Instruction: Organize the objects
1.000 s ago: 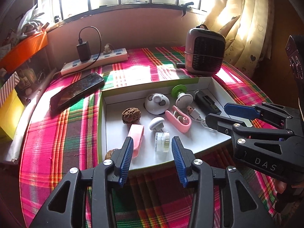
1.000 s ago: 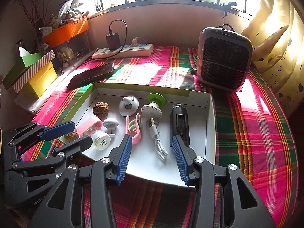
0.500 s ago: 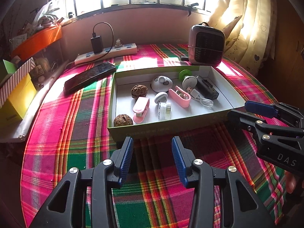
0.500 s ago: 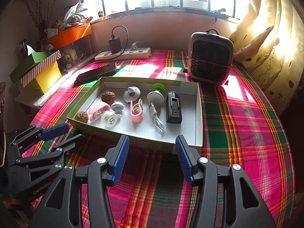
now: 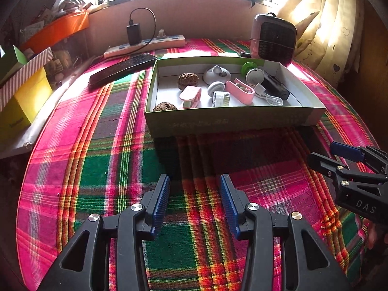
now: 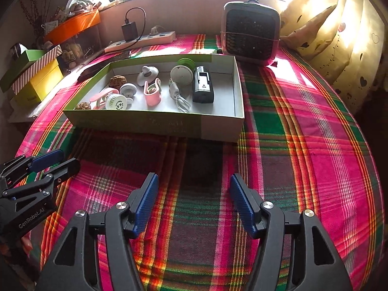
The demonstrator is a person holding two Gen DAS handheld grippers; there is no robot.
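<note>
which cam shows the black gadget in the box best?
Right wrist view: the black gadget lies near the box's open right end, its whole top face and grey clip showing. In the left wrist view it sits at the far right corner, foreshortened and partly behind the white cable.

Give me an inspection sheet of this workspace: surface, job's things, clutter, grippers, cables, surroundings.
Surface: round table under a pink, green and red plaid cloth.
Job's things: shallow green-and-white cardboard box holding two brown wrinkled walnuts, pink plastic clips, white round gadgets, a black rectangular device.
Clutter: black phone lying flat left of the box; pink-grey mini heater behind it.
Grippers: left gripper open, empty; right gripper opening, nothing between its jaws.
Cables: white USB cable coiled in the box; white power strip with black charger.
Surroundings: window, cream curtain, yellow and striped boxes.
</note>
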